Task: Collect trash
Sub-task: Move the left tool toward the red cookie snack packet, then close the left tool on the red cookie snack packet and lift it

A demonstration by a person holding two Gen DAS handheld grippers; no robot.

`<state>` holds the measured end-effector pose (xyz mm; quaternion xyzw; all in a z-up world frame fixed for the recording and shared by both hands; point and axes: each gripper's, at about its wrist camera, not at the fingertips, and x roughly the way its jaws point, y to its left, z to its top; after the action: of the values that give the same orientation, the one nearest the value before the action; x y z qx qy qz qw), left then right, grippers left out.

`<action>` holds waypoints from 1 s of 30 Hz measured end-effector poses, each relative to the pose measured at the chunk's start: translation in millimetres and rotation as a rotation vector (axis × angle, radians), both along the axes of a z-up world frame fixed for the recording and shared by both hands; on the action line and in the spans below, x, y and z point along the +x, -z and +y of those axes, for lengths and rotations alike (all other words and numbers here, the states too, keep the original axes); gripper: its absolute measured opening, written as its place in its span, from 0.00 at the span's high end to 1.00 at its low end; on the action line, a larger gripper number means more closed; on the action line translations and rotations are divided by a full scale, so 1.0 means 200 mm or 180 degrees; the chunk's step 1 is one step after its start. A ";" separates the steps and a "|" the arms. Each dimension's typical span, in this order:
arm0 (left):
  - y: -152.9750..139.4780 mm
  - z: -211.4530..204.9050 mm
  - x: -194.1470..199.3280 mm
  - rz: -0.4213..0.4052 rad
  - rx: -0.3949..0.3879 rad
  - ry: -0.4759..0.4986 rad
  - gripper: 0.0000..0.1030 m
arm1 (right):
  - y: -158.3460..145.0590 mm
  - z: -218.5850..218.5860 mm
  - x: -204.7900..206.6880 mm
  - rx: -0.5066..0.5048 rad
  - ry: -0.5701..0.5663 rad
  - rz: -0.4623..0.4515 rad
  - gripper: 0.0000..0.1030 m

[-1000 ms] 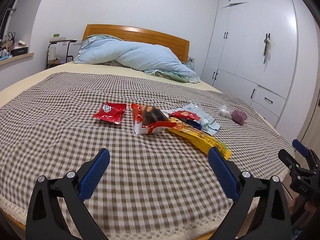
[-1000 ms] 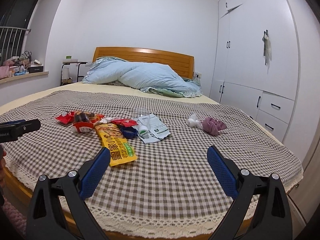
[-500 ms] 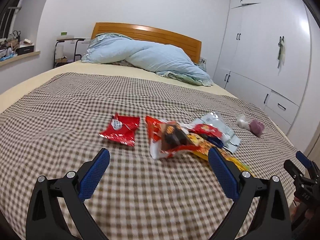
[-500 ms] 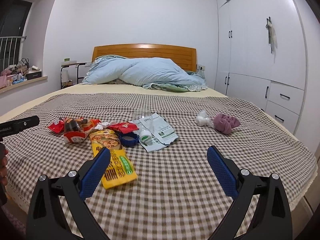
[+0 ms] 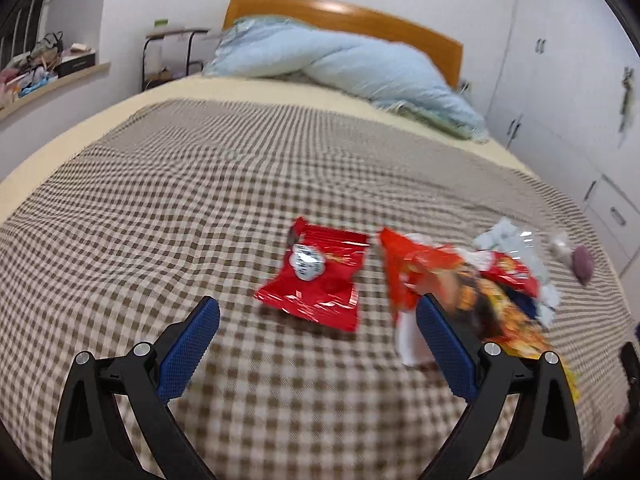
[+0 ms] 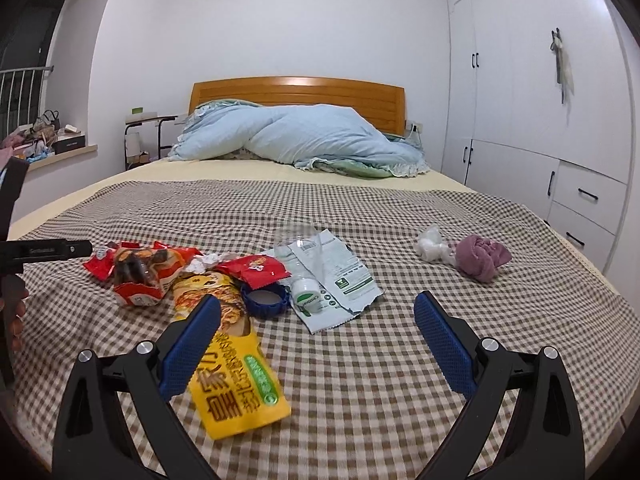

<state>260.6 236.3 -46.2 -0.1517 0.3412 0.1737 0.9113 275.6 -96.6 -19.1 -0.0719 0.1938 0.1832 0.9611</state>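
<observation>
Approach step: both tools empty, nothing collected yet.
Left gripper [image 5: 316, 312] jaws spread wide above the checked bedspread [image 5: 160, 208], lined up on the red wrapper [image 5: 316, 276]; next move, I judge, is lowering to pinch its edge. Right gripper [image 6: 316, 312] likewise released, near the yellow packet [image 6: 232, 364] with large Chinese print. Small bottle [image 6: 306, 292] label unreadable; motion blur hides the red wrapper's branding.

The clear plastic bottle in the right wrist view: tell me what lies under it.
The clear plastic bottle lies across a torn white and green wrapper, which rests on the checked bedspread. Its white cap end sits beside a blue ring. The wrapper's part beneath the bottle shows only blurred.
</observation>
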 end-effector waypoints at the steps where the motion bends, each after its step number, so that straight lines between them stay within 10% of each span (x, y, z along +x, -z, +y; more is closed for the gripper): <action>1: 0.01 0.01 0.02 0.0053 0.0014 -0.0007 0.07 | 0.00 0.01 0.02 -0.0016 0.0010 0.0006 0.10; 12: 0.11 0.01 0.23 0.0456 0.0323 -0.0026 0.09 | 0.04 0.06 0.21 0.0041 0.0021 0.0211 0.10; 17: 0.17 0.05 0.27 0.0616 0.0206 -0.0041 0.34 | 0.04 0.08 0.26 0.0045 0.0006 0.0221 0.10; 22: 0.14 0.04 0.26 0.0477 0.0167 0.0009 0.54 | 0.05 0.09 0.31 0.0025 -0.0018 0.0258 0.10; 30: 0.02 0.00 0.18 0.0100 0.0096 -0.0023 0.58 | 0.11 0.15 0.39 -0.0016 -0.0130 0.0517 0.10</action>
<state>296.1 237.2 -49.5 -0.1364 0.3522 0.1845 0.9074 354.0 -66.4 -40.2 -0.0631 0.2701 0.2076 0.9381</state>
